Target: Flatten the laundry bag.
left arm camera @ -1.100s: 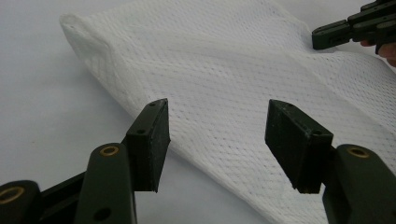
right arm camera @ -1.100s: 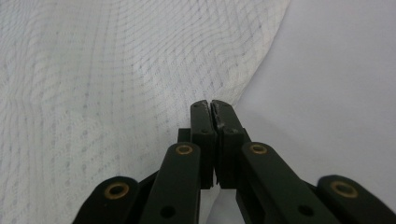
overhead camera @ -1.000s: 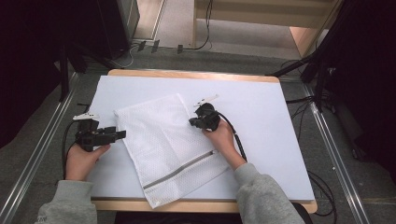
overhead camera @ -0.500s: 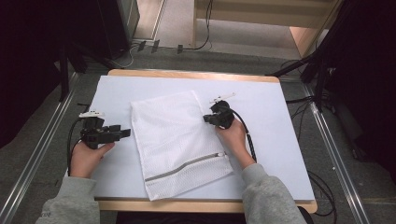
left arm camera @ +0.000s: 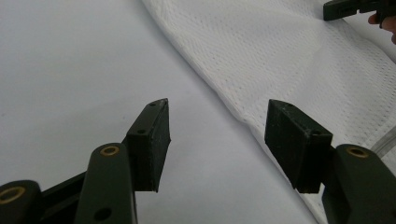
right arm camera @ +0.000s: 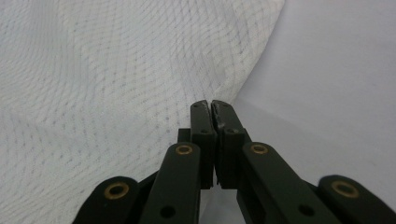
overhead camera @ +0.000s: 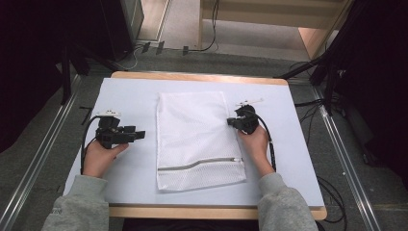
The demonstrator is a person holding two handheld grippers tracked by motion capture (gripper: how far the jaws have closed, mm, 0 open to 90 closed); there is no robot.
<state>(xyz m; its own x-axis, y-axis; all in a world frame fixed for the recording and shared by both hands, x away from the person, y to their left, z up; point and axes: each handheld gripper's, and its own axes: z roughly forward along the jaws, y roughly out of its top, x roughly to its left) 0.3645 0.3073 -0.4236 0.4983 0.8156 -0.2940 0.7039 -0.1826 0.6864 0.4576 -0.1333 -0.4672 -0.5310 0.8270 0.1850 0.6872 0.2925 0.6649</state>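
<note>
We are laying the mesh laundry bag (overhead camera: 196,139) flat mid-table | right gripper (right arm camera: 211,112) is pinching its right edge, jaws closed | left gripper (left arm camera: 217,135) is waiting wide open, holding nothing, beside its left edge | mostly squared, releasing likely remaining.

overhead view facing forward, claw views close, sharing mesh bag (overhead camera: 195,137)

Mesh bag (left arm camera: 299,56) cut off at frame edges.
</note>
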